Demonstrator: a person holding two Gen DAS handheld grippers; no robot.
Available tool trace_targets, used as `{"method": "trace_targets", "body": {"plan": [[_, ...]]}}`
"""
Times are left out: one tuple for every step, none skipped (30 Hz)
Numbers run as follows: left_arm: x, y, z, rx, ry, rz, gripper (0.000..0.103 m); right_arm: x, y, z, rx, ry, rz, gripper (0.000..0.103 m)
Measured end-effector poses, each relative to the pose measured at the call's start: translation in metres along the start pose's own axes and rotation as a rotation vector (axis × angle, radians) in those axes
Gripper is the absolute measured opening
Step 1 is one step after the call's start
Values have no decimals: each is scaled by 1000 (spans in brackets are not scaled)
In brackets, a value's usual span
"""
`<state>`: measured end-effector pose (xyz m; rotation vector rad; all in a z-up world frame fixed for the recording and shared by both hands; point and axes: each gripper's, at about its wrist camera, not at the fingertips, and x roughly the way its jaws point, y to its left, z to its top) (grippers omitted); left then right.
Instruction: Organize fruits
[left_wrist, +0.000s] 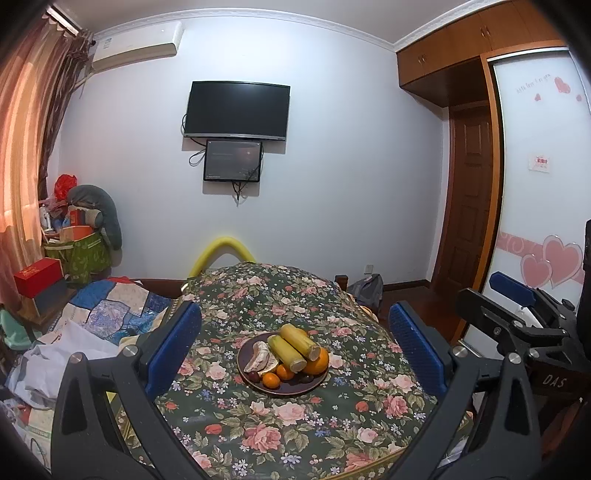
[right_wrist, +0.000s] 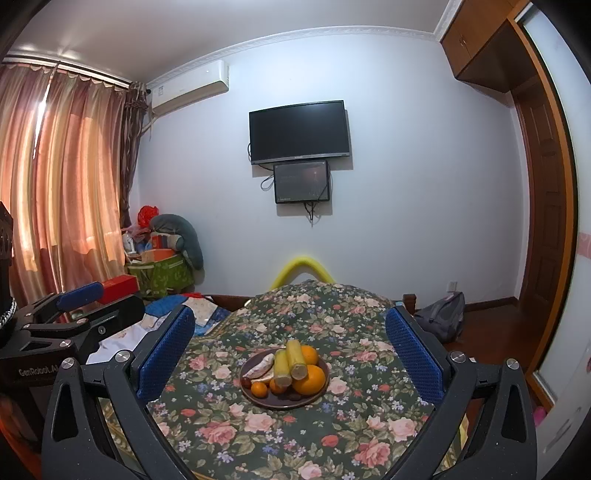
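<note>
A dark round plate (left_wrist: 306, 386) sits mid-table on a floral cloth. It holds two yellow-green sugarcane pieces (left_wrist: 295, 345), a peeled pomelo segment (left_wrist: 258, 354), a large orange (left_wrist: 319, 363), small tangerines (left_wrist: 271, 380) and dark small fruits. My left gripper (left_wrist: 295, 343) is open and empty, held back from the plate. In the right wrist view the plate (right_wrist: 317, 397), sugarcane (right_wrist: 291, 360) and large orange (right_wrist: 310, 378) show too. My right gripper (right_wrist: 290, 350) is open and empty, also short of the plate.
The floral-covered table (left_wrist: 280, 435) fills the foreground. A bed with quilts (left_wrist: 110, 314) and clutter lies left. The right gripper shows at the right edge of the left wrist view (left_wrist: 517, 306). A backpack (right_wrist: 443, 317) sits on the floor right.
</note>
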<state>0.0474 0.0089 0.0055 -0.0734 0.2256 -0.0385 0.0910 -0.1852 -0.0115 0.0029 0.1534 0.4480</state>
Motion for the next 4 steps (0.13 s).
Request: {"method": "trace_targets", "body": {"plan": [[0,0,0,-1,1,-1,103,0,0,0,-1,1,-1,103],[0,0,0,-1,1,-2,103,1,0,0,-2,2,-2,103],[1,0,0,-1,3,-3,103,1,-1,-1,-3,3,-3,103],[2,0,0,-1,4,-3,103,2,-1,-1,-3,4,-3,103]]}}
